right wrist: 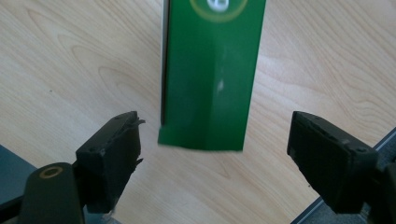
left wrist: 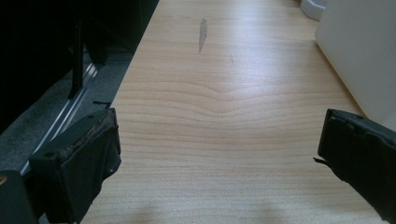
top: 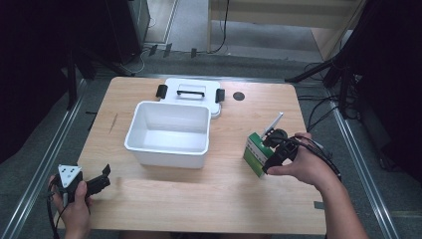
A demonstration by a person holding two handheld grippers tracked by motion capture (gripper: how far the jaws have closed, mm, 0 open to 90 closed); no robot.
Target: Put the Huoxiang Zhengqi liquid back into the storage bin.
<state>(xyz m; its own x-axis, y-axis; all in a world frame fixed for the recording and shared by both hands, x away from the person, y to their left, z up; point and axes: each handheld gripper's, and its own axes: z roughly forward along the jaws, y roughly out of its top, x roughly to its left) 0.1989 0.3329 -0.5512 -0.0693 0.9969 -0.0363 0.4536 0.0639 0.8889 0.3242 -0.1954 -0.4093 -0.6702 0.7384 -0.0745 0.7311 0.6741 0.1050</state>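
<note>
While the right gripper (top: 272,155) is hovering at the green carton (top: 256,153) on the right part of the wooden table (top: 199,199), its jaws are standing wide apart. In the right gripper view (right wrist: 212,144) they are flanking the near end of the carton (right wrist: 210,74) with clear table showing on both sides, so the pads are pressing on nothing. That box is sitting just to the right of the white plastic bin (top: 169,133), near it but not touching, and a white flap or card is sticking up from its far end; which it is cannot be told.

The open bin is occupying the middle of the table, and its white lid (top: 191,93) with black clips is lying flat just behind it, against the far rim. A small dark round spot (top: 239,96) is showing beside the lid.

The left gripper (top: 97,183) is resting low at the near left corner, well apart from the carton, with the bin lying between them. Its own view (left wrist: 219,154) is showing jaws spread wide over bare wood, holding nothing, with the bin wall (left wrist: 359,56) at the right.
</note>
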